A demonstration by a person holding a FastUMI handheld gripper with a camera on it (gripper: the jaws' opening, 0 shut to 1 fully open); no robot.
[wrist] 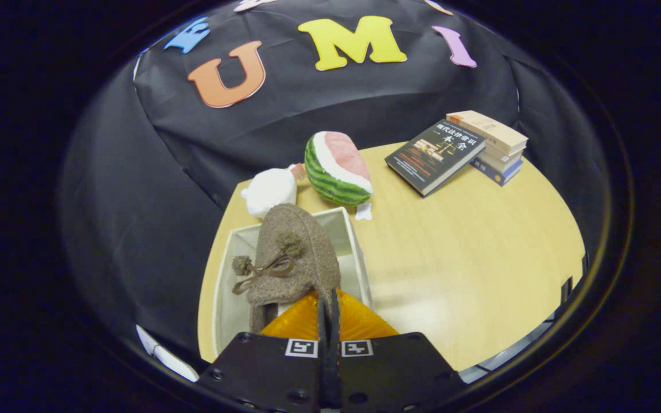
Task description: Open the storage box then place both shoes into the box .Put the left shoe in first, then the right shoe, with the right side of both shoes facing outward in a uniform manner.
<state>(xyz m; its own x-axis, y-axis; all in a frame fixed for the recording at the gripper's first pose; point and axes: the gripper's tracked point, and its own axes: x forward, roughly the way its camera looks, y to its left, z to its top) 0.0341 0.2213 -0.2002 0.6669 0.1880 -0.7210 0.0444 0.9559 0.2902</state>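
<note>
The gripper (329,310) has its two fingers pinched together on the edge of a brown fuzzy slipper with a pom-pom bow (293,258), held over an open white fabric storage box (359,252) on the pale wooden table (468,275). Beyond lie a watermelon-slice plush (337,169), a white plush (270,191) and stacked books (494,143).

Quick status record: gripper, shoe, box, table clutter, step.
gripper: fingers closed together, pinching the shoe's edge
shoe: brown, fuzzy, with a pom-pom bow; held over the open box
box: white, open, just ahead of the fingers; its contents are hidden by the shoe
table: light wood
clutter: watermelon plush and white plush beyond the box; stacked books farther off
step: shoe going into the box; which shoe, cannot tell
</note>
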